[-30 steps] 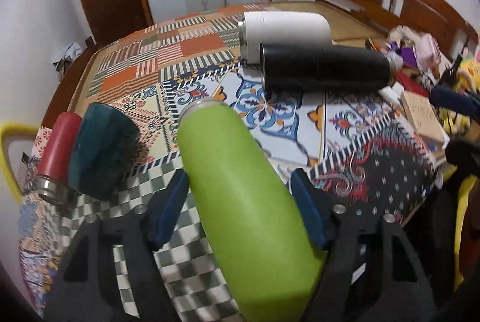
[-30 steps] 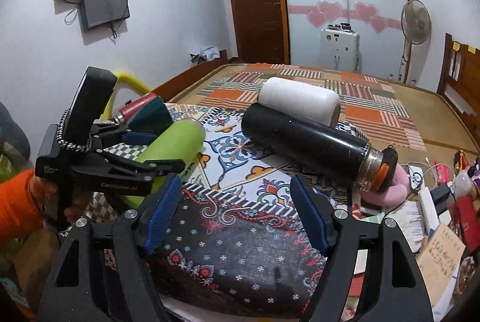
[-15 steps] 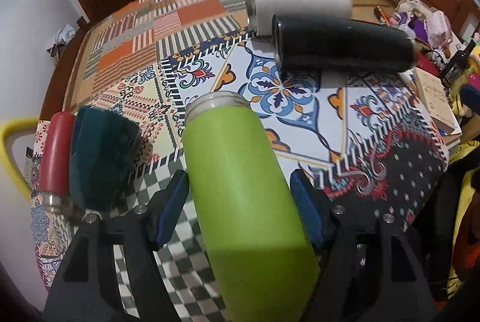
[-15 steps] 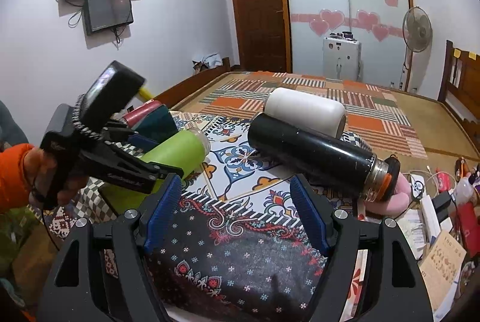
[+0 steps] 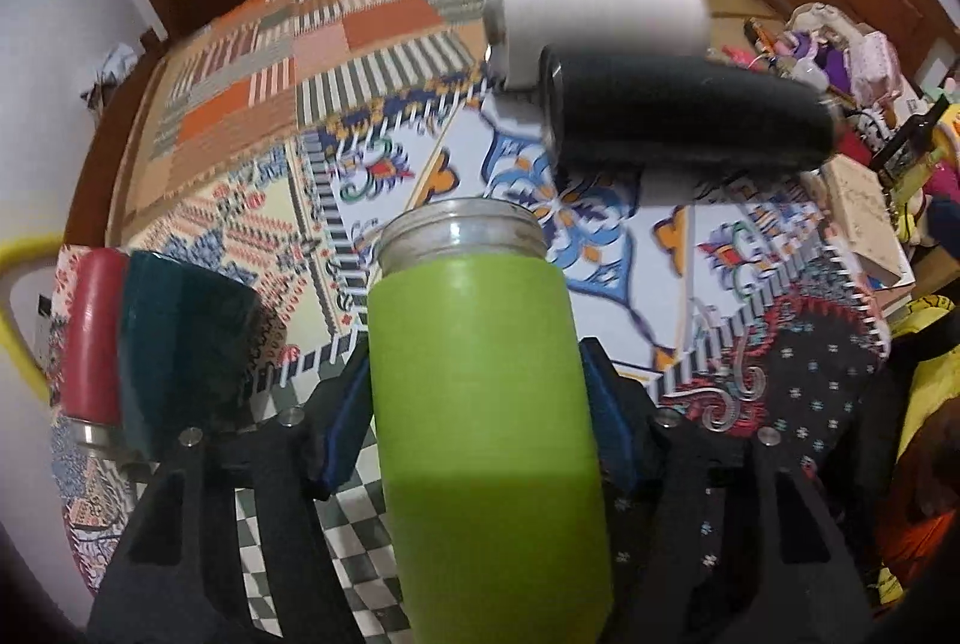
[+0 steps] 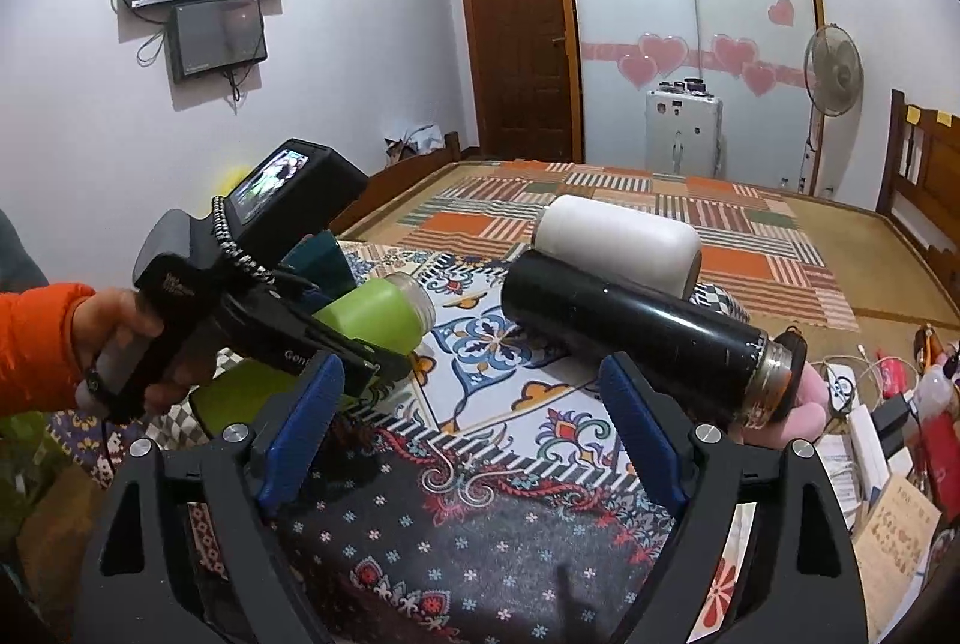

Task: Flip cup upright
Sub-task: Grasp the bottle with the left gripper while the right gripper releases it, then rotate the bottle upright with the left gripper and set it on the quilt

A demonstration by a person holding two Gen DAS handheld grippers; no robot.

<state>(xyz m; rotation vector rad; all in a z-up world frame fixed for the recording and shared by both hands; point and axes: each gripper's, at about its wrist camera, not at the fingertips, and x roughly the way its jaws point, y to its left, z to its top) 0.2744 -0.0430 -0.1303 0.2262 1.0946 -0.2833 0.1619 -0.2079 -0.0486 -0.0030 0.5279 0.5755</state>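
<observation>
My left gripper [image 5: 474, 374] is shut on a lime-green cup [image 5: 480, 404] with a steel threaded rim, tilted with its mouth raised away from me above the patterned tablecloth [image 5: 600, 248]. The right wrist view shows the same cup [image 6: 372, 314] held in the left gripper [image 6: 360, 350]. My right gripper [image 6: 468, 404] is open and empty over the dark front part of the cloth. A black flask [image 5: 684, 122] and a white cup [image 5: 600, 20] lie on their sides at the far right.
A dark teal cup [image 5: 180, 344] and a red flask [image 5: 90, 332] lie at the left of the table. Clutter, boxes and bottles [image 5: 864, 92] crowd the right edge. A wooden bed frame [image 6: 924, 176] stands at the far right.
My left gripper has closed on the green cup and tipped its mouth end upward off the cloth. The right gripper has stayed open and has risen a little.
</observation>
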